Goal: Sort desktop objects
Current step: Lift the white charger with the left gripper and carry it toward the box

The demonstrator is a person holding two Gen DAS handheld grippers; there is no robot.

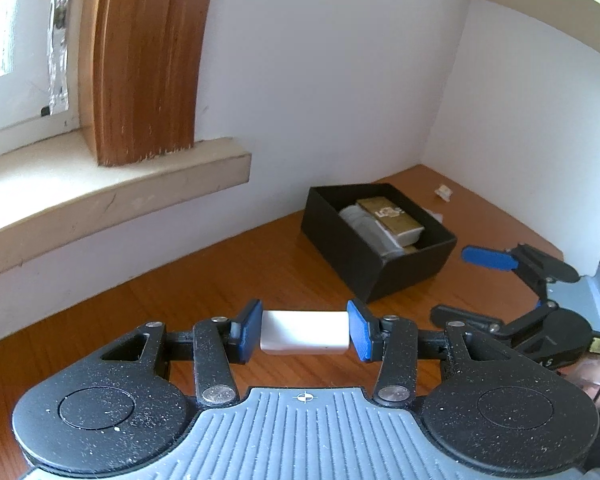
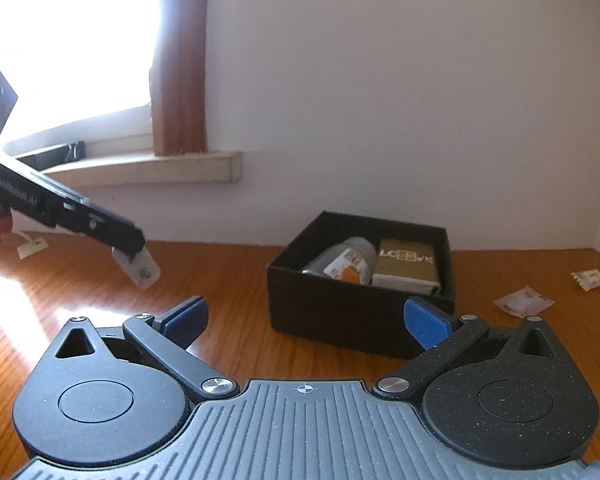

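While clamped, white block (image 1: 304, 332) above desk (image 1: 188, 280)

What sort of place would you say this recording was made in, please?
Most likely a home desk in a room corner: a wooden desktop set against white walls, a window sill with a wooden frame beside it, and a black box holding small household items.

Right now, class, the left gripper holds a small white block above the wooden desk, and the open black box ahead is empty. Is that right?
Not quite. The black box is not empty: the right wrist view shows a bottle and a gold packet inside. The left gripper does hold the white block.
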